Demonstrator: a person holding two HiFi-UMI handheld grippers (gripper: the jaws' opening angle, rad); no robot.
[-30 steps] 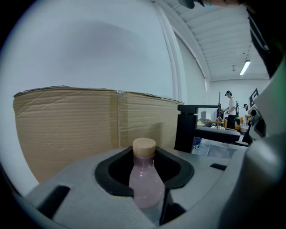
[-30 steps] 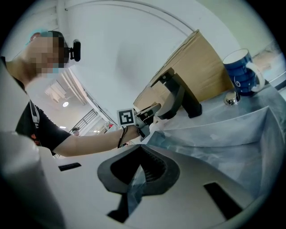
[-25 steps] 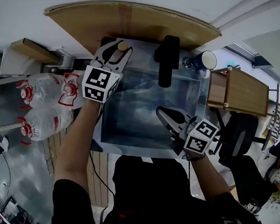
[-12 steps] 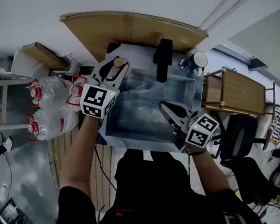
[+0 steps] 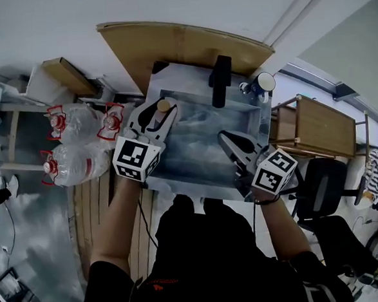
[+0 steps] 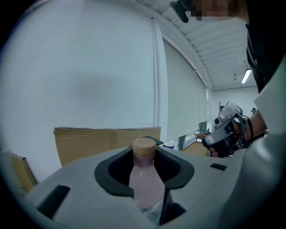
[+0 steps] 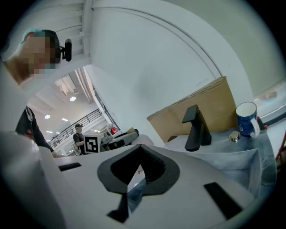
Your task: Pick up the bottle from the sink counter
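Pink bottle (image 6: 144, 179), base hidden, pinched by left gripper (image 5: 155, 117); right gripper (image 7: 139, 152) fingers (image 7: 187, 179) pressed together.

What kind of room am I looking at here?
Probably a lab or office, not a kitchen: a sink with a black faucet backed by cardboard, water jugs, an office chair.

White wall (image 5: 51, 21) at back; big cardboard sheet (image 5: 181, 44) leaned vs. it, behind sink counter (image 5: 184, 83). L side: plank floor (image 5: 93, 205), two lg water jugs (image 5: 77, 122) w/ red caps side by side, cardboard box (image 5: 71, 76) nr wall. R side: wooden table (image 5: 316, 128), black office chair (image 5: 321, 193) just beyond. Tall window (image 6: 183, 112) past cardboard; ceiling strip light (image 6: 246, 76) lit. Room bright, even light.
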